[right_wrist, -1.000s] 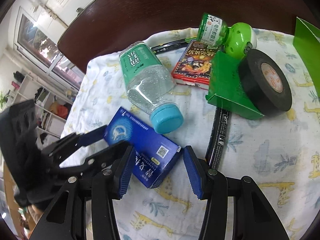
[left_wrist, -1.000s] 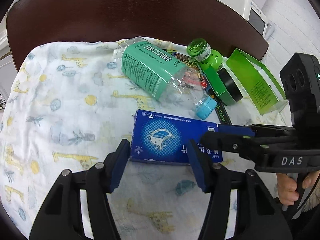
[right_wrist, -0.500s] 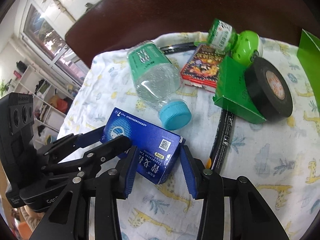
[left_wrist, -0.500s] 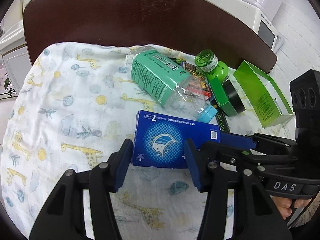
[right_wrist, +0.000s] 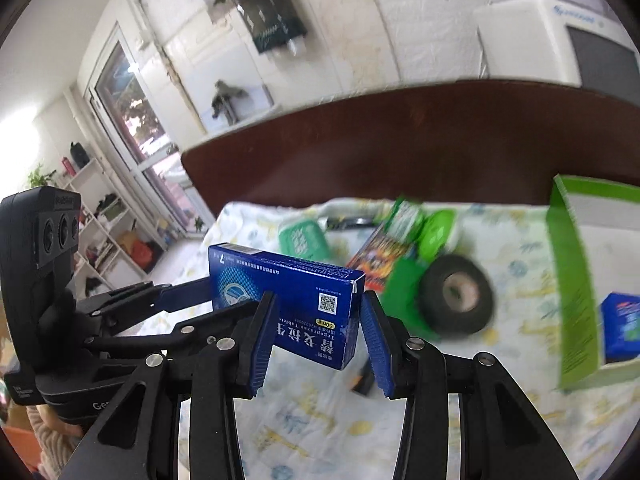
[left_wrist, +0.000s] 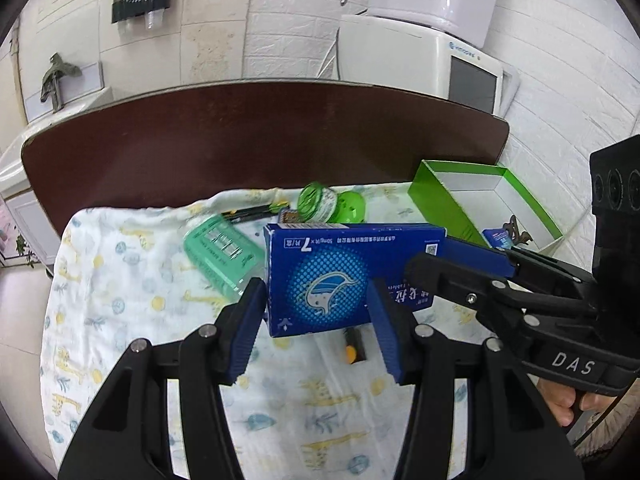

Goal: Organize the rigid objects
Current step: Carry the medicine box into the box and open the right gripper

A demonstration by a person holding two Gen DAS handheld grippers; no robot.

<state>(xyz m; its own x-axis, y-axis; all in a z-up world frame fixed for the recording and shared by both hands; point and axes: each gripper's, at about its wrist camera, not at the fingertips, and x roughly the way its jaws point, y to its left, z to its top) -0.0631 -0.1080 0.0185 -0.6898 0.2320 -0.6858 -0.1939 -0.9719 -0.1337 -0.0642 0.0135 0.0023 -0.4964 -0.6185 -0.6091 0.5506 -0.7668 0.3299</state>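
A blue medicine box [left_wrist: 332, 280] hangs above the giraffe-print cloth [left_wrist: 120, 288], held from two sides. My left gripper [left_wrist: 316, 308] is shut on its near end, one pad on each long side. From the right, my right gripper [left_wrist: 448, 256] is clamped on the box's far end. In the right wrist view the same blue box [right_wrist: 292, 296] sits between the pads of my right gripper [right_wrist: 318, 320], and my left gripper [right_wrist: 188, 292] reaches in from the left. An open green box [left_wrist: 444, 204] lies at the right with a small blue pack [left_wrist: 496, 238] inside.
On the cloth lie a green-labelled bottle [left_wrist: 220, 256], a green round jar [left_wrist: 320, 206], a black tape roll [right_wrist: 456, 296], a red card box [right_wrist: 376, 256], a green lid [right_wrist: 400, 292] and a black pen [left_wrist: 354, 344]. The brown tabletop [left_wrist: 240, 140] runs behind, with white appliances [left_wrist: 440, 60] beyond.
Both grippers closed on the blue box and lifted it off the cloth. Both views have swung upward, bringing the wall and the open green box into sight.
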